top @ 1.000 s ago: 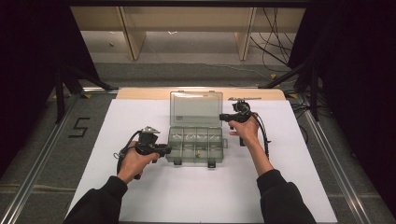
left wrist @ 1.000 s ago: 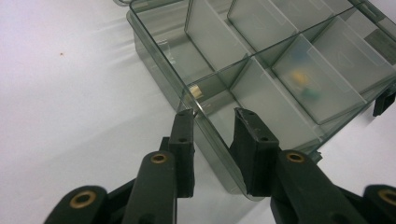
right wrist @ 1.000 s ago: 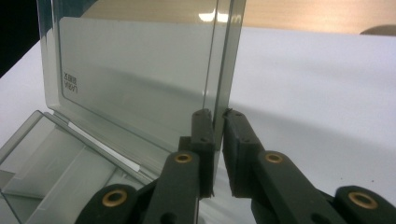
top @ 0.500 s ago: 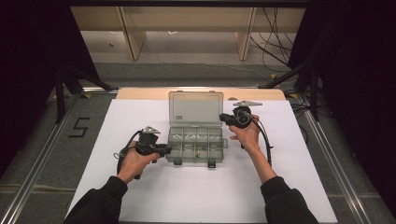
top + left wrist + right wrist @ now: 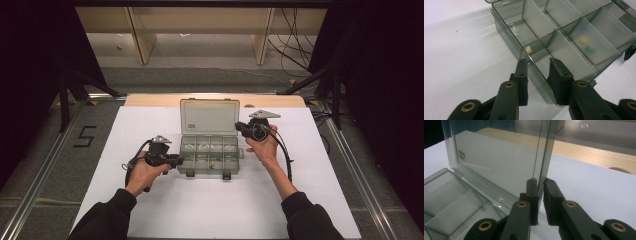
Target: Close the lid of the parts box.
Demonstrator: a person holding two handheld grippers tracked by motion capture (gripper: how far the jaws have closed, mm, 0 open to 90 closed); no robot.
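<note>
Your right gripper (image 5: 541, 181) pinches the upright lid (image 5: 499, 157) at center frame; your left gripper (image 5: 537, 61) straddles the box (image 5: 564, 37) wall, on a white table (image 5: 150, 210), dark room.

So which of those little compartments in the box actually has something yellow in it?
The front-row compartment second from the right of the clear box: it holds a small yellow and green piece; its neighbours look bare.

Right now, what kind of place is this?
Probably a lab recording station: a white table fenced by dark curtains, loose cables on the floor, and a clear compartment box set out for handling.
</note>
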